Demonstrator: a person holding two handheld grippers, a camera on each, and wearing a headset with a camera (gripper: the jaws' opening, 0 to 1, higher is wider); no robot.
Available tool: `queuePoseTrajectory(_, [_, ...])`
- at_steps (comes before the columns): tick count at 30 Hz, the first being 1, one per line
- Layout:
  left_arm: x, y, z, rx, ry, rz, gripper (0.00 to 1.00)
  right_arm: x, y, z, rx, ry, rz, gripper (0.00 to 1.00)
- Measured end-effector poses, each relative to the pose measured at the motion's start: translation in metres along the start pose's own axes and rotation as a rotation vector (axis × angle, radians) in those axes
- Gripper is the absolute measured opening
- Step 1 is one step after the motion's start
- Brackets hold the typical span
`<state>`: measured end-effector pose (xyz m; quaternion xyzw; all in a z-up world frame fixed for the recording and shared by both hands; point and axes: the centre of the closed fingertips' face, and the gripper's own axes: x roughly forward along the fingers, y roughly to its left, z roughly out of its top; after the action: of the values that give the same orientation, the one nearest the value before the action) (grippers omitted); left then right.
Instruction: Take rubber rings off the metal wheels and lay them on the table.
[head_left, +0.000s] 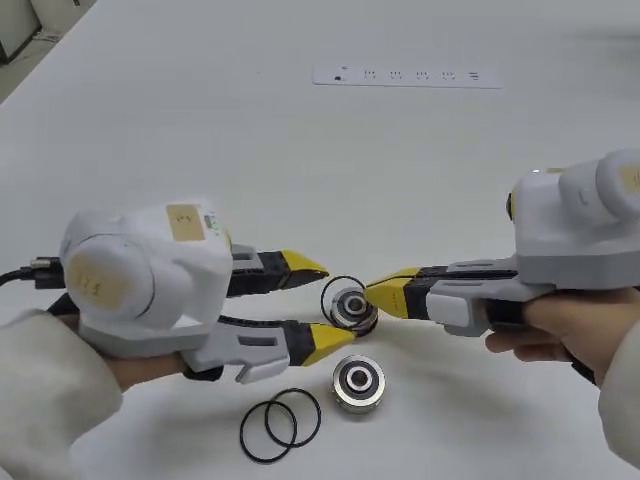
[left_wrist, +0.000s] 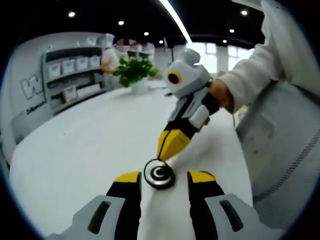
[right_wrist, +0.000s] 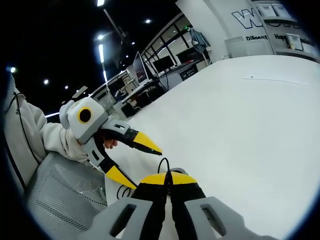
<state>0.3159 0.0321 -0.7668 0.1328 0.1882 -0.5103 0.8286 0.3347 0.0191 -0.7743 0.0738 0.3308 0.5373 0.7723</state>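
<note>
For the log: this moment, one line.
left gripper open by wheel | right gripper shut on rubber ring | two rings off

Opposed close gripper views, shared wheel (left_wrist: 159, 174)

The left gripper (head_left: 336, 303) and the right gripper (head_left: 378, 291) share rounded white housings, grey lower shells, black jaw arms and yellow wedge-shaped tips. A tan sticker (head_left: 185, 222) sits on top of the left housing, and a black cable (head_left: 22, 274) leaves its rear. Cream sleeves (head_left: 40, 390) cover both forearms.
</note>
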Motion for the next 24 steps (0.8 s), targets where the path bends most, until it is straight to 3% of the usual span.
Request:
queuePoseTrajectory(13, [-0.033, 0.002, 0.008, -0.058, -0.048, 0.049, 0.59, 0.006, 0.017, 0.001, -0.002, 0.002, 0.039, 0.00])
queuePoseTrajectory(24, [-0.068, 0.018, 0.003, -0.132, -0.061, 0.177, 0.69, 0.020, 0.040, -0.015, -0.024, 0.067, 0.100, 0.00])
